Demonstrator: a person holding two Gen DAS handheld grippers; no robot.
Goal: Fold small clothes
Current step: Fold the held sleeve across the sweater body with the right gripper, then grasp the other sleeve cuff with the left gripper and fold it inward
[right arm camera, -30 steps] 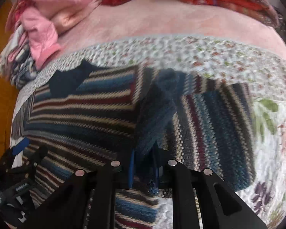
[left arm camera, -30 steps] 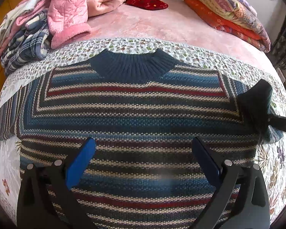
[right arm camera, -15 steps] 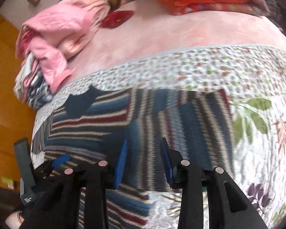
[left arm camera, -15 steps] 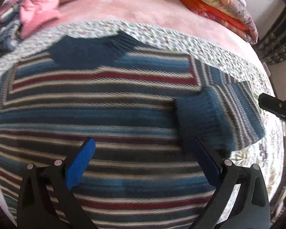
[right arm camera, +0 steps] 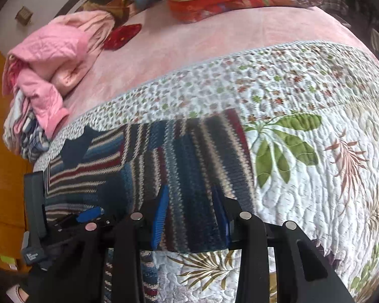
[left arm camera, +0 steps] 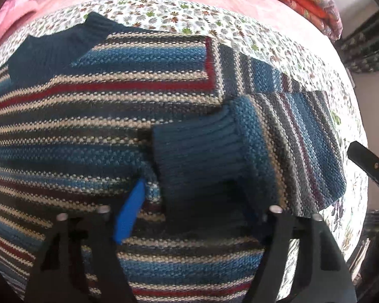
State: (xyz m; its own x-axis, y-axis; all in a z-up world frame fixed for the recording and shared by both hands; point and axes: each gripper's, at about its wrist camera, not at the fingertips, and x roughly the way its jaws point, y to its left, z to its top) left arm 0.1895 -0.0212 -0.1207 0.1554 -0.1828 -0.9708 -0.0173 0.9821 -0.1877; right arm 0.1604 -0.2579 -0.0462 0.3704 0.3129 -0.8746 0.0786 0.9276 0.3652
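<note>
On the quilt (right arm camera: 315, 189), sweater (left arm camera: 113, 126) sleeve now folded in, both fingers wide, empty.

Bright daylight, soft shadows; fisheye bends edges, dark corner vignette, slight motion blur

The left wrist camera looks down from very near onto the striped sweater (left arm camera: 93, 126). The right wrist camera sits farther back at the right side, facing across the bed. Both views share the sweater's folded sleeve (right arm camera: 197, 176) and the floral quilt (right arm camera: 303, 181).
</note>
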